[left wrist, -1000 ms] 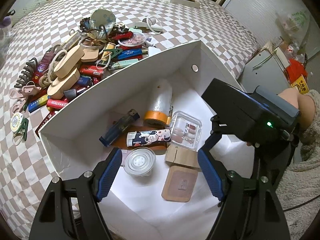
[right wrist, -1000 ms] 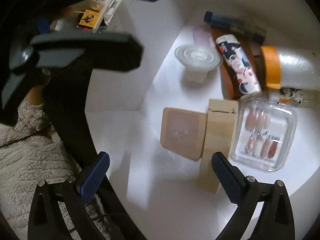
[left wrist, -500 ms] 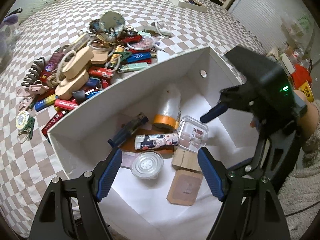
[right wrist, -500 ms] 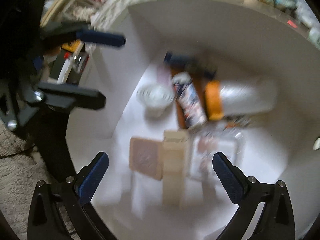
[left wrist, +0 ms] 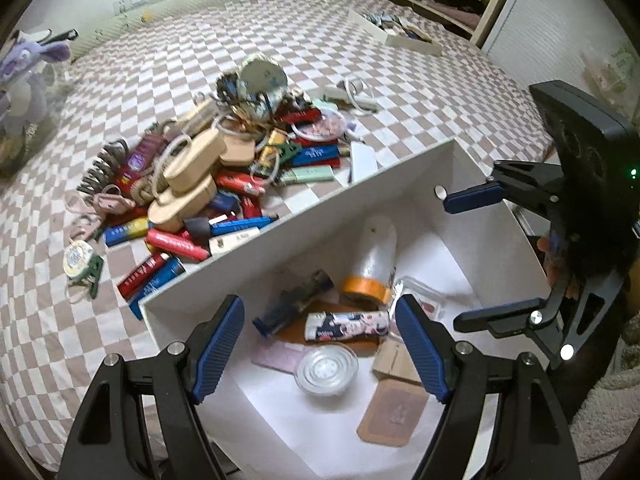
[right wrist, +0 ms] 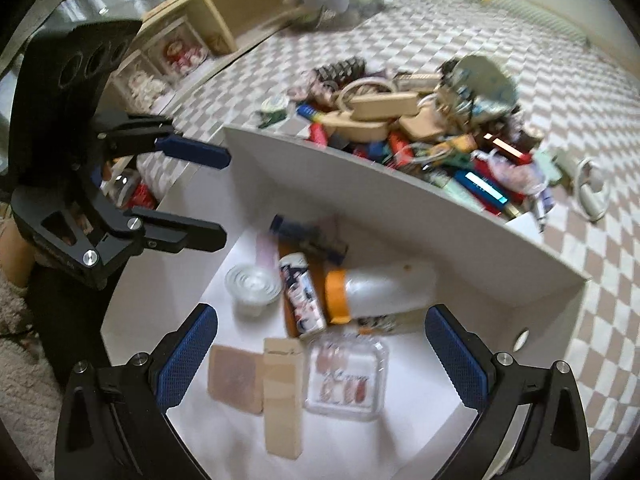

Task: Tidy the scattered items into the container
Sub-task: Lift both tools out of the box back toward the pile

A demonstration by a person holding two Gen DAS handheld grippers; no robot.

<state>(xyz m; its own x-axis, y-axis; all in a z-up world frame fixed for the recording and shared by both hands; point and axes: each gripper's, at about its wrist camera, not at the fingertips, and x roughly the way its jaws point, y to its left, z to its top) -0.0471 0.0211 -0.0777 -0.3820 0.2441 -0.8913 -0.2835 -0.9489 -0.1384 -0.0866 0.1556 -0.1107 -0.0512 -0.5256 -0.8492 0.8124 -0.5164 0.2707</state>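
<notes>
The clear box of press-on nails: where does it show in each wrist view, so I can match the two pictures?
Left wrist: clear box of press-on nails sits in the white container, right of centre, partly hidden behind the left tongs' right finger.
Right wrist: low centre, in plain view on the container floor.
Shared landmark: the orange-capped bottle lying just beyond it.

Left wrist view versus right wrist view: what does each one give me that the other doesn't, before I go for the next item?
Only the left wrist view shows the flat tray at the bed's far edge. Only the right wrist view shows the clear nail box whole and the wooden shelf. Both show the white box, the orange-capped bottle inside it, the pile on the checkered bed, and both grippers open and empty.
</notes>
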